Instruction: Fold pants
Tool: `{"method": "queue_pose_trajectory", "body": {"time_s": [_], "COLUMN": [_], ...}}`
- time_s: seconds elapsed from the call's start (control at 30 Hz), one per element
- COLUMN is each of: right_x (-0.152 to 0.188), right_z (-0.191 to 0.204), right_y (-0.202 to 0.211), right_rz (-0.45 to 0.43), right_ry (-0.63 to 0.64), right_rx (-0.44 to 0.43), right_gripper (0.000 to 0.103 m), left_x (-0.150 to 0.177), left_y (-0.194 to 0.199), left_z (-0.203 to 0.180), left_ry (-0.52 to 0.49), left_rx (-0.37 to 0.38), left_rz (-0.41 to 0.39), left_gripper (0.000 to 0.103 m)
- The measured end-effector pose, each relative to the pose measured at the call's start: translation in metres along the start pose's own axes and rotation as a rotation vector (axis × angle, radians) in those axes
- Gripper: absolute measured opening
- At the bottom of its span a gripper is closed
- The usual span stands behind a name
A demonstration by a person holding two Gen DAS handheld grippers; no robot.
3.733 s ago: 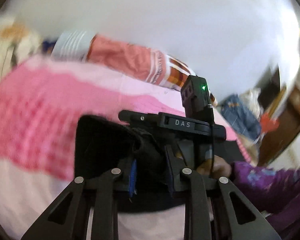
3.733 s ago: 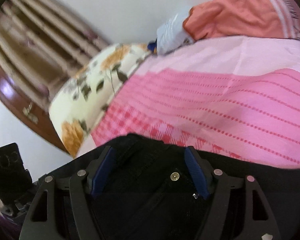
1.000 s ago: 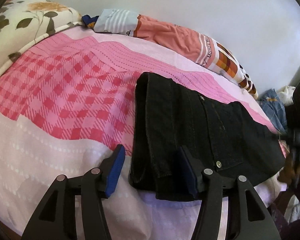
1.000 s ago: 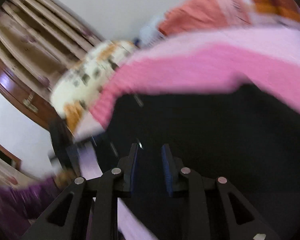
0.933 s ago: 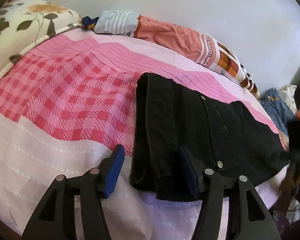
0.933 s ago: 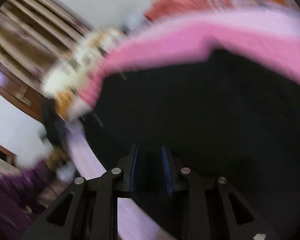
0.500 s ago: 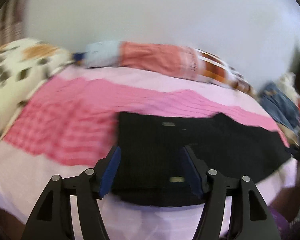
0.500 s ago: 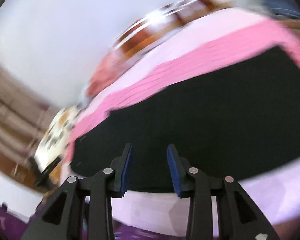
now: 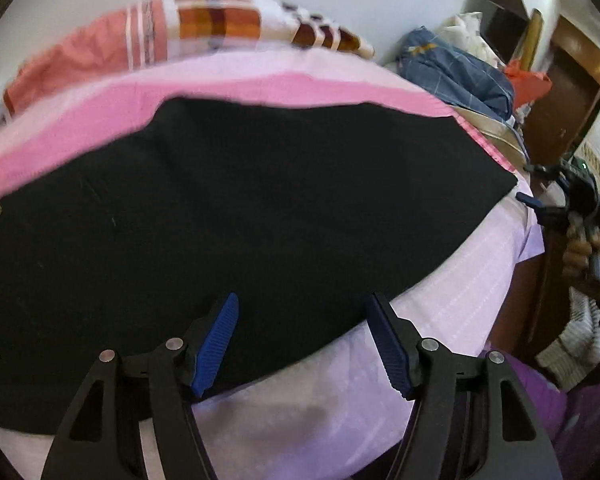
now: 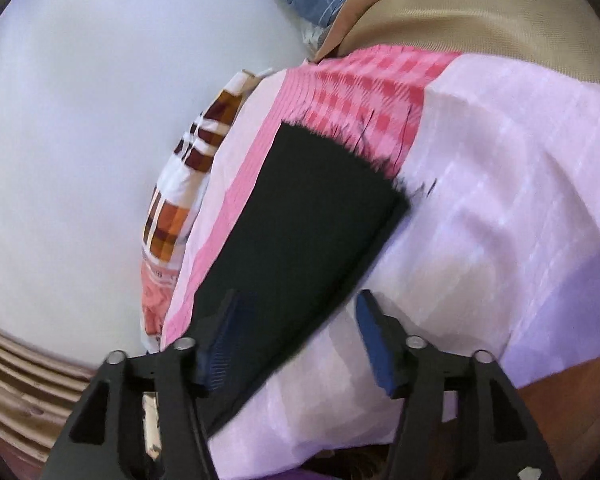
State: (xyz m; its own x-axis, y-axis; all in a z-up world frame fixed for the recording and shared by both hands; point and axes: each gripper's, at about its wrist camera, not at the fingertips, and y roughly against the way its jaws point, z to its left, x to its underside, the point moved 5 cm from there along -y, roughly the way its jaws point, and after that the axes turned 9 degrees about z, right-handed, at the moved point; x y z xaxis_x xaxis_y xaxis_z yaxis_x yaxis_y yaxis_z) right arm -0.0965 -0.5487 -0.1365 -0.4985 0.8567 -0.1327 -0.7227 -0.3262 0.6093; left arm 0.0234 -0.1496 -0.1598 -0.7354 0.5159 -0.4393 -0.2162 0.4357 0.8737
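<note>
Pink bedsheet (image 9: 308,420) bears black pants (image 9: 240,220) lying lengthwise across

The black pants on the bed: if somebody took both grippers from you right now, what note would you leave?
Left gripper: jaws have just been opening, nothing pinched; it hangs over the near edge of the black pants.
Right gripper: jaws have just been opening, nothing pinched; it is over the leg end, near the frayed hem.
Pants lie flat on the pink bedsheet as one long strip, so the legs look already laid together.
Left to do, I would guess: take the hem end and fold it up toward the waist, then smooth the bundle.
</note>
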Motion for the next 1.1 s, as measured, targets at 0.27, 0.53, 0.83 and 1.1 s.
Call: {"method": "queue_pose_trajectory", "body": {"time_s": [0.27,0.53,0.83,1.1], "right_x": [-0.002,-0.015,-0.021,-0.019], "right_z": [0.003,-0.018,0.006,0.018], "right_y": [0.019,0.006,-0.010,-0.020], "right_rz": [-0.058,-0.044,-0.110,-0.099], "right_ry": [-0.047,-0.095,-0.014,0.031], "right_rx": [-0.105,-0.084,-0.026,0.014], "right_gripper": [0.066,0.066,0.079,0.060], "left_x": [-0.039,-0.033,-0.040,-0.059], "left_y": [0.022,-0.034,-0.021,-0.027], "left_z": [-0.025,-0.033,-0.046,-0.025], "left_ry": [0.002,0.037,0.053,0.069], "left_rx": [0.057,0.133,0.146,-0.115], "left_rz": [-0.081,0.038,0.012,0.013], "left_gripper": [0.068,0.068,0.069,0.071]}}
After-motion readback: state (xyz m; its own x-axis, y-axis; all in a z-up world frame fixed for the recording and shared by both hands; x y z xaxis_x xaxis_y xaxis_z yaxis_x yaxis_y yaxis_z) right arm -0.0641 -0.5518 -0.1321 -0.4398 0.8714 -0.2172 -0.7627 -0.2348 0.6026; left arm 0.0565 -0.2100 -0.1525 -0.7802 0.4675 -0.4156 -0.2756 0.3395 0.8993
